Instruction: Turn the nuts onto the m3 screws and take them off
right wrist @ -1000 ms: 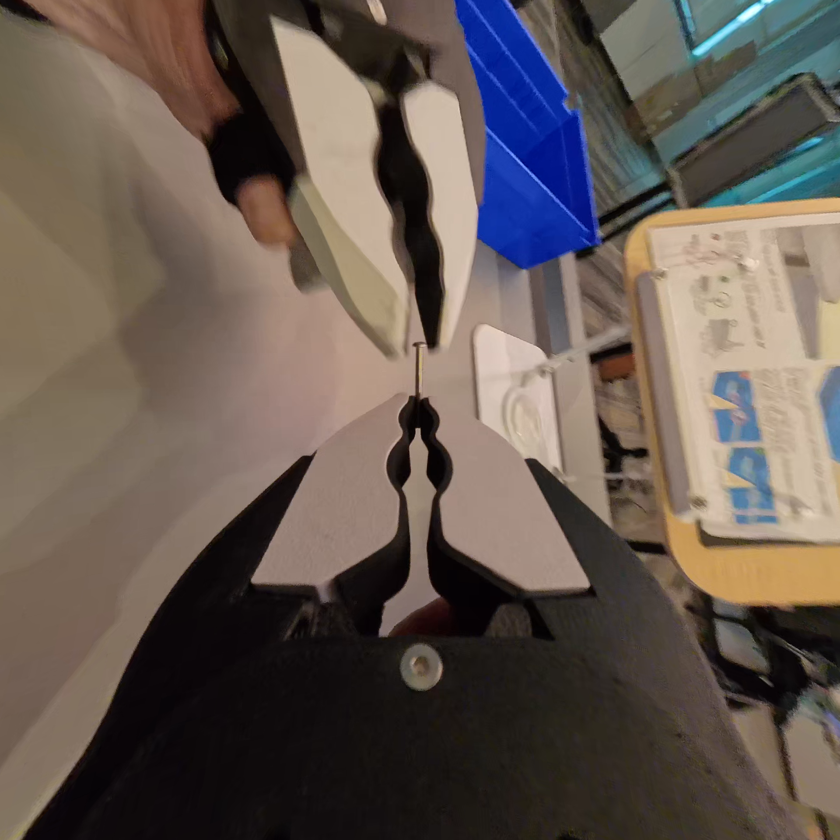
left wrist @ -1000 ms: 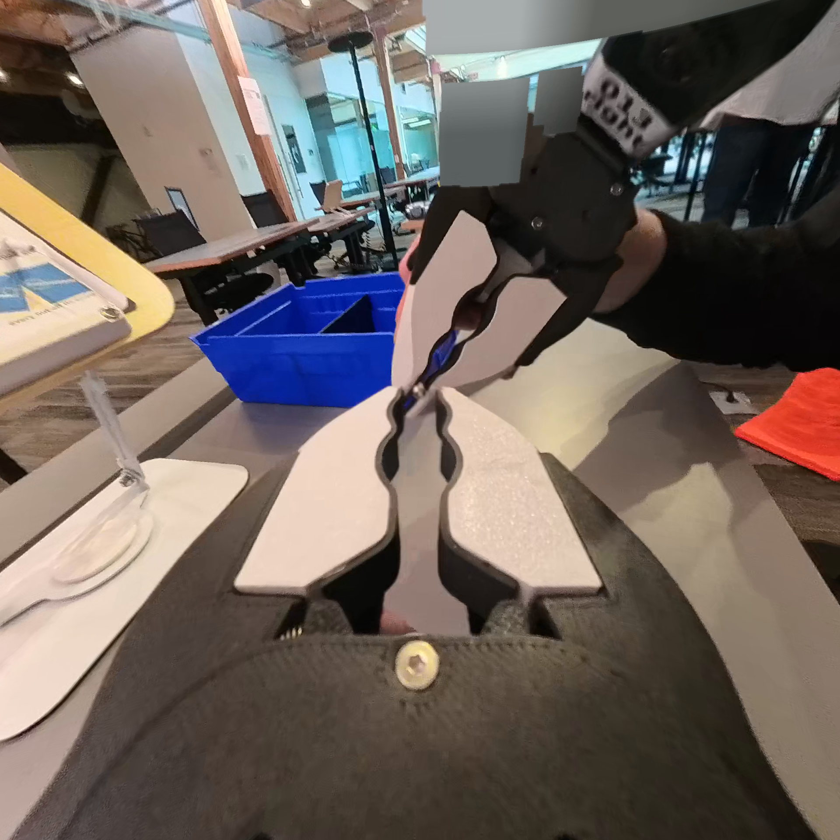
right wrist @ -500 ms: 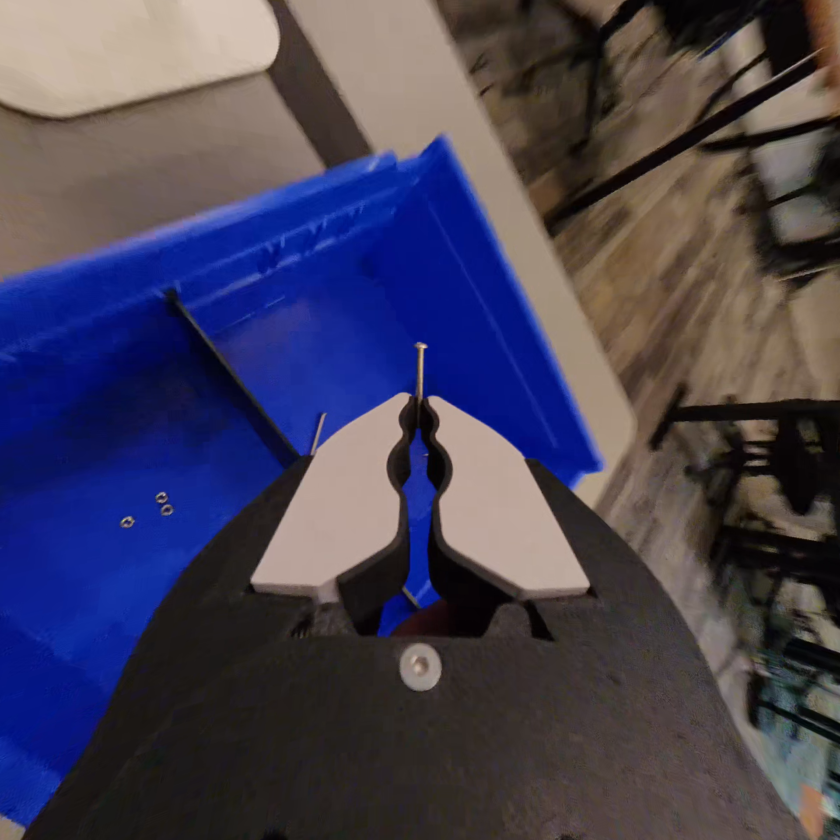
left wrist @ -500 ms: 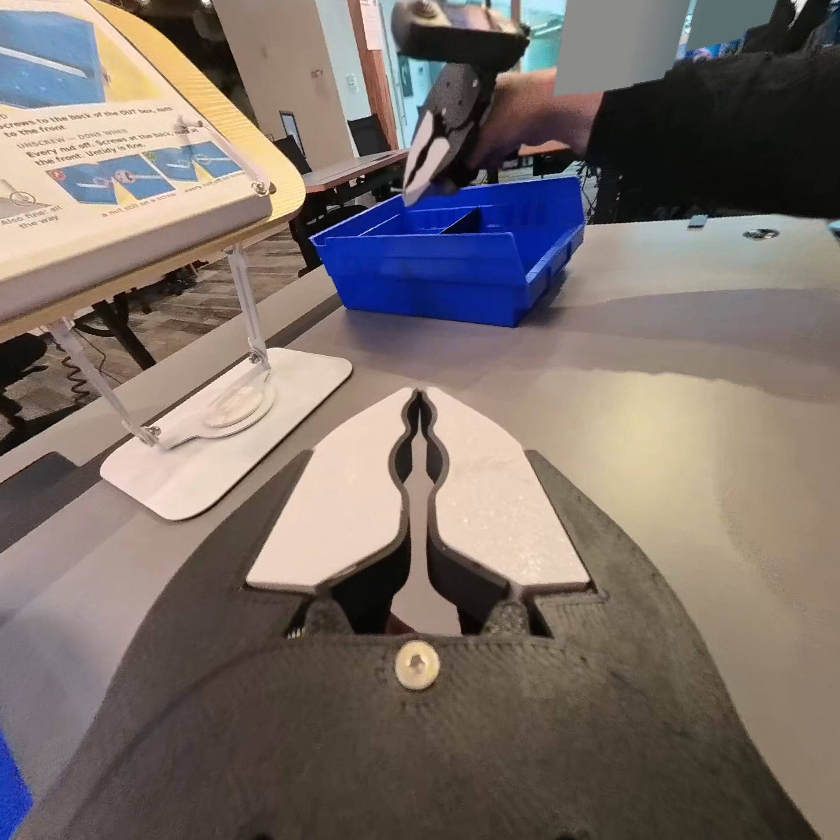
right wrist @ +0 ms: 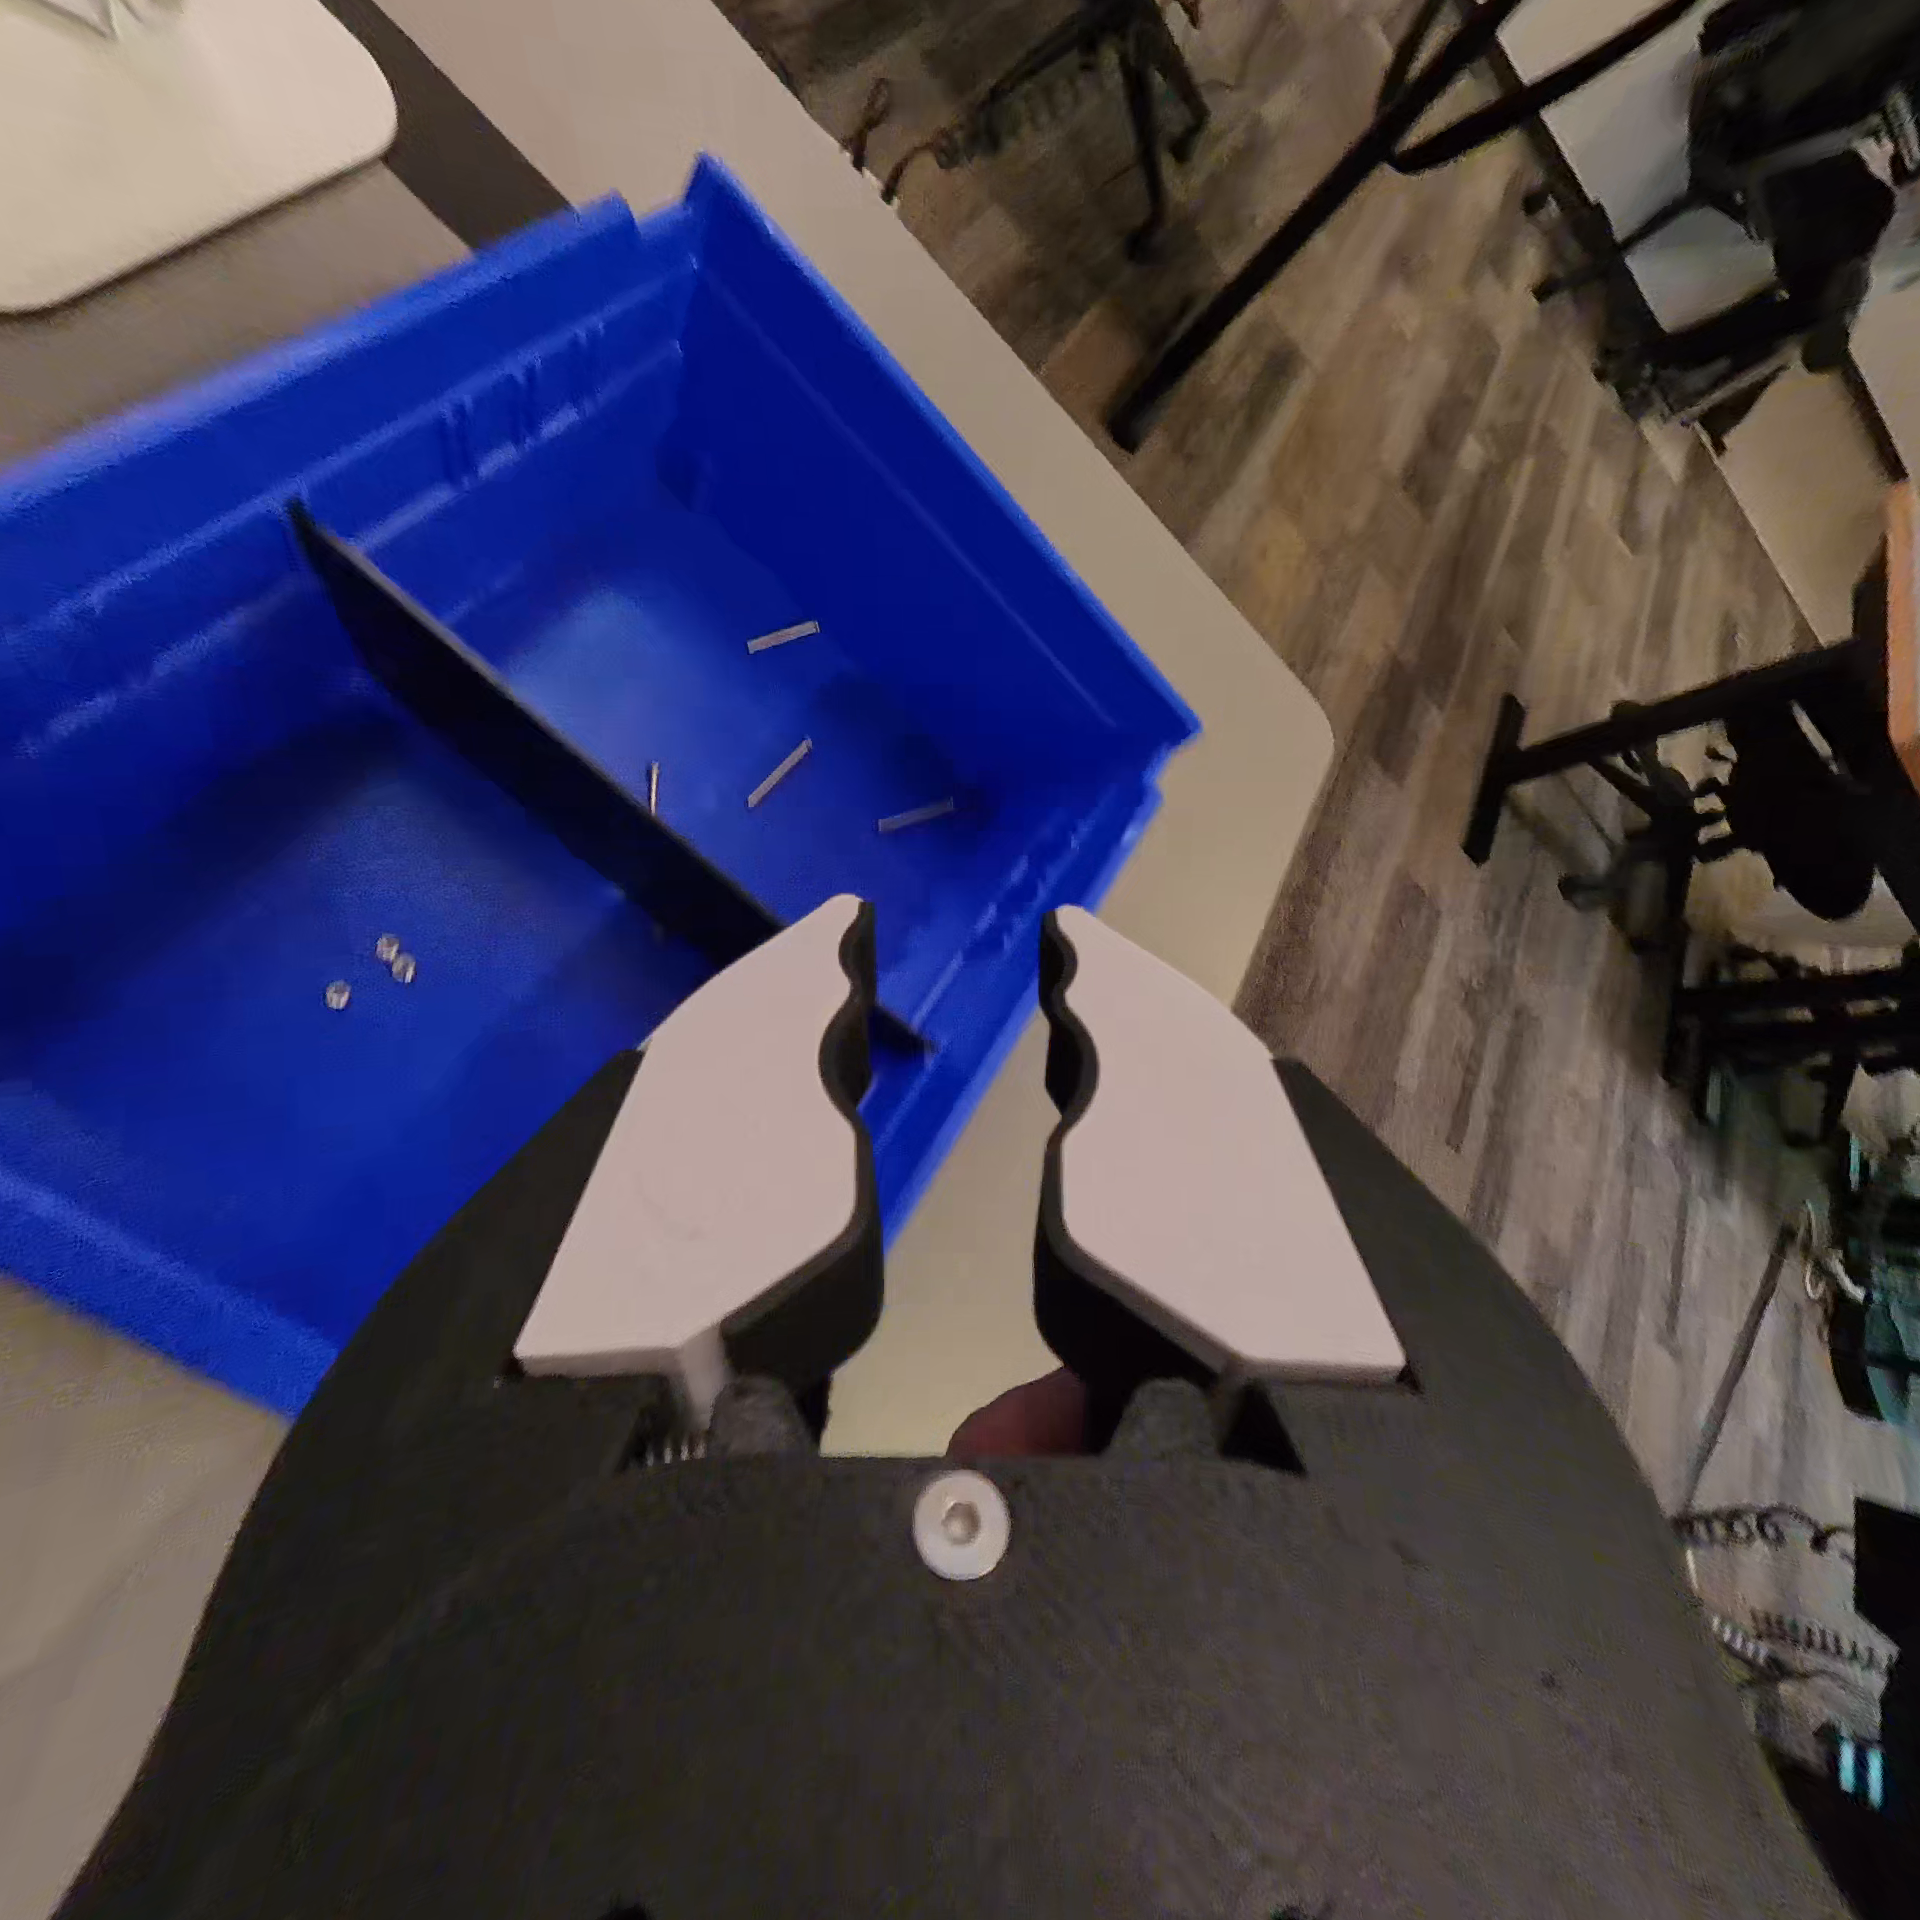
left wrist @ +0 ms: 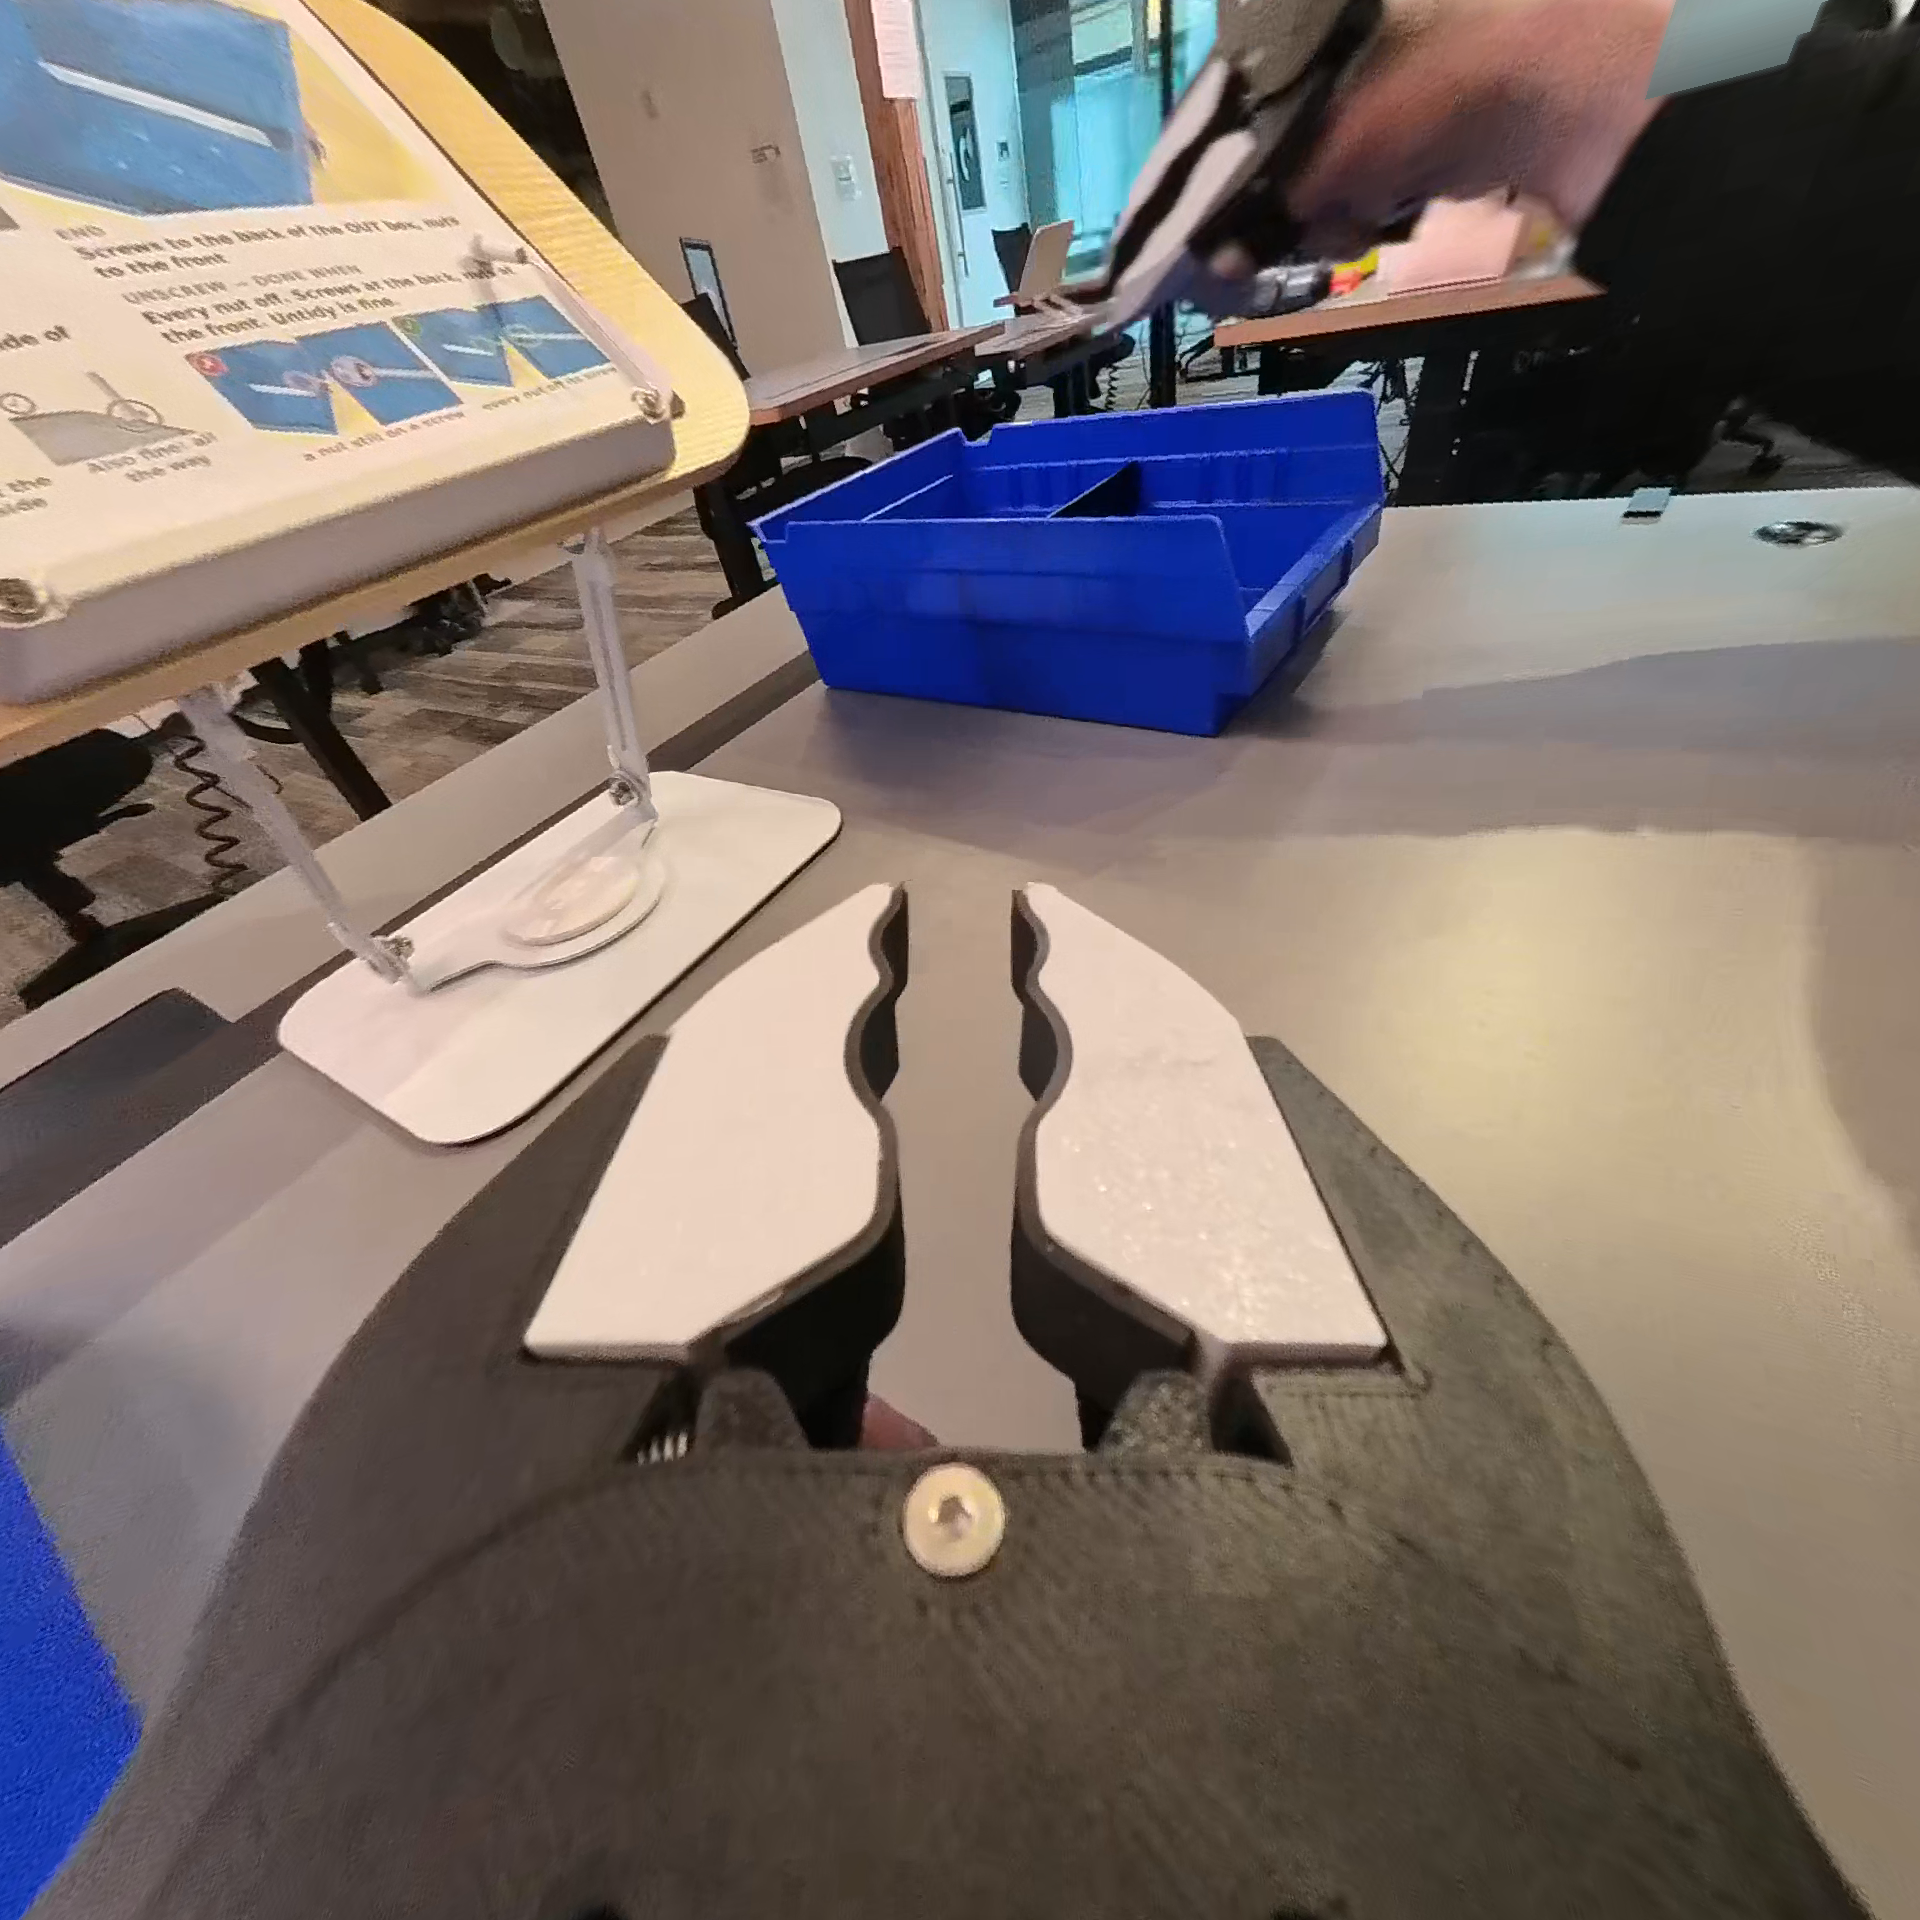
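Observation:
A blue bin (left wrist: 1070,623) stands at the table's far edge. In the right wrist view the bin (right wrist: 935,540) has a black divider (right wrist: 520,717). Several loose m3 screws (right wrist: 779,771) lie in its far compartment and three small nuts (right wrist: 390,951) in its near one. My right gripper (right wrist: 956,935) hovers above the bin's corner, open and empty. It also shows blurred at the top of the left wrist view (left wrist: 1174,218). My left gripper (left wrist: 961,914) is open and empty, low over the grey table (left wrist: 1507,987), well short of the bin.
An instruction board on a clear stand with a white base (left wrist: 561,997) stands on the left of the table. A blue edge (left wrist: 42,1714) shows at the lower left. Beyond the table edge (right wrist: 1195,582) are wooden floor, desks and chairs. Spacing between my two grippers at the tips: around 45 cm.
The grippers parted. My right gripper carried a screw over the bin and opened; the screw is no longer in it. My left gripper drew back and opened.

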`<state>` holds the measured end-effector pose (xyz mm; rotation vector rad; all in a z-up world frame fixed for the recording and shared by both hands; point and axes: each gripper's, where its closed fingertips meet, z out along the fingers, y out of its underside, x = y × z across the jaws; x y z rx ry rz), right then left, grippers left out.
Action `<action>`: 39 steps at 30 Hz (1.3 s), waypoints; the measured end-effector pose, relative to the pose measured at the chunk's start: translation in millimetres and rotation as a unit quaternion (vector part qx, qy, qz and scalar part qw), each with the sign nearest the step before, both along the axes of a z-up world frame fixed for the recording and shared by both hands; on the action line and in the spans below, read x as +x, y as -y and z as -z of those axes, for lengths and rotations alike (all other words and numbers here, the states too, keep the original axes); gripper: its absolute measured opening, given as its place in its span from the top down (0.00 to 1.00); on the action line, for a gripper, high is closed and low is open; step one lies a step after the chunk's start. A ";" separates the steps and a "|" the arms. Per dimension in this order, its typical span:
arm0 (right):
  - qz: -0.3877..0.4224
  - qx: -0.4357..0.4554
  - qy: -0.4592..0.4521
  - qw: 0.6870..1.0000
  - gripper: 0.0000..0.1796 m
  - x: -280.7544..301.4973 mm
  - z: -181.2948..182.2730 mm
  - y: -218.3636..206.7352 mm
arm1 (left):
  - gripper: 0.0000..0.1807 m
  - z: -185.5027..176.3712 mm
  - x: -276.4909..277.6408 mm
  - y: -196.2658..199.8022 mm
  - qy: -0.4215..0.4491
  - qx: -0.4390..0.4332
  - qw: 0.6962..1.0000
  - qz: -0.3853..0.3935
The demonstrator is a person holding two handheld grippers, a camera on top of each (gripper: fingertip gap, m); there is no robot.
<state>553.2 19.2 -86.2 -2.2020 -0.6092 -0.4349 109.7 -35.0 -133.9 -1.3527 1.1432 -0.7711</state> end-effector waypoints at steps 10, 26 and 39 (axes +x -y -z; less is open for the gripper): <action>0.114 -0.055 -0.101 0.987 0.69 22.2 71.8 87.6 | 0.85 -20.1 -70.1 -20.3 0.007 0.017 0.992 -0.127; 0.132 -0.070 -0.188 0.971 0.97 26.1 108.7 84.0 | 0.53 -54.8 -336.4 -131.6 -0.091 0.019 0.854 -0.511; 0.117 -0.075 -0.197 0.971 0.97 16.9 108.6 89.3 | 0.97 42.0 -345.9 -201.2 -0.035 -0.192 0.879 -0.436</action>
